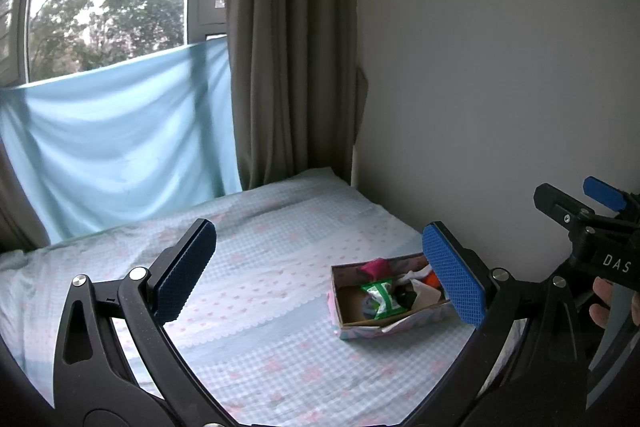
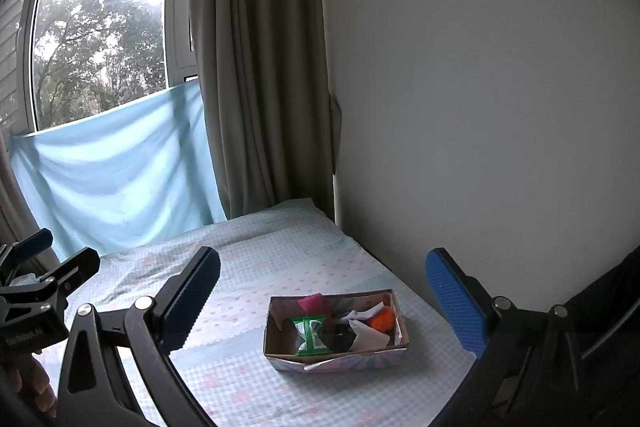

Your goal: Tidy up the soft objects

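Observation:
A small open cardboard box [image 1: 416,321] with a patterned outside sits on the bed near the wall; it also shows in the right wrist view [image 2: 340,361]. Inside lie soft items: a green and white packet [image 2: 312,337], a pink piece [image 2: 313,303], an orange piece [image 2: 382,319], a white cloth [image 2: 370,337] and something black [image 2: 343,341]. My left gripper [image 1: 320,273] is open and empty, held above the bed left of the box. My right gripper [image 2: 324,301] is open and empty, above the bed in front of the box.
The bed has a light blue checked sheet [image 1: 260,267]. A plain wall [image 1: 500,67] runs along its right side. A grey curtain [image 1: 288,67] and a light blue cloth [image 1: 120,147] hang below the window at the far end.

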Tool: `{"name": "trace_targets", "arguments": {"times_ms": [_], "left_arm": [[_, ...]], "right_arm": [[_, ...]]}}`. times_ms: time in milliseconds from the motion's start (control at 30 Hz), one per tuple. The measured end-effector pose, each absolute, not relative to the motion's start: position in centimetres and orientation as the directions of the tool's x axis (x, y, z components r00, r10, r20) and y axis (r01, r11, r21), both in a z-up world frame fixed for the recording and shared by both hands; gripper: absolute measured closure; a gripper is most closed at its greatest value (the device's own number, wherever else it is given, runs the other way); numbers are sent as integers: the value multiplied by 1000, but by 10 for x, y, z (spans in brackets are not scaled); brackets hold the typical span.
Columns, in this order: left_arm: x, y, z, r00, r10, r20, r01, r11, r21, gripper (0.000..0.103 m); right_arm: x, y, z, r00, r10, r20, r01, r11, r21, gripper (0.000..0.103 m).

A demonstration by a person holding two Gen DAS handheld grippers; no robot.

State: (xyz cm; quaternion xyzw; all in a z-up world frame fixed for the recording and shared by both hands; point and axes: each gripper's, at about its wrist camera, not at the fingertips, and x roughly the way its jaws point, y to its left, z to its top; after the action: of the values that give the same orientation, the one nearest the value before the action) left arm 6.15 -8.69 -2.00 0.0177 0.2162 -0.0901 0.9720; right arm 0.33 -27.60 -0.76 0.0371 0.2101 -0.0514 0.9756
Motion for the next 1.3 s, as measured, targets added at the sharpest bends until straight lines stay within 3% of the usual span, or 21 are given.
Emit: {"name": "trace_targets", "arguments": {"times_ms": [767,1300], "left_arm": [[63,-79,-18,891,-171,-422,178,984,-22,0],[56,-87,-13,923,-146,-355,174,984,47,0]], "right_arm": [[4,-275,-3,910,-93,-403,124,991,50,1],[7,-278,-2,907,-96,-409,129,990,53,1]]}}
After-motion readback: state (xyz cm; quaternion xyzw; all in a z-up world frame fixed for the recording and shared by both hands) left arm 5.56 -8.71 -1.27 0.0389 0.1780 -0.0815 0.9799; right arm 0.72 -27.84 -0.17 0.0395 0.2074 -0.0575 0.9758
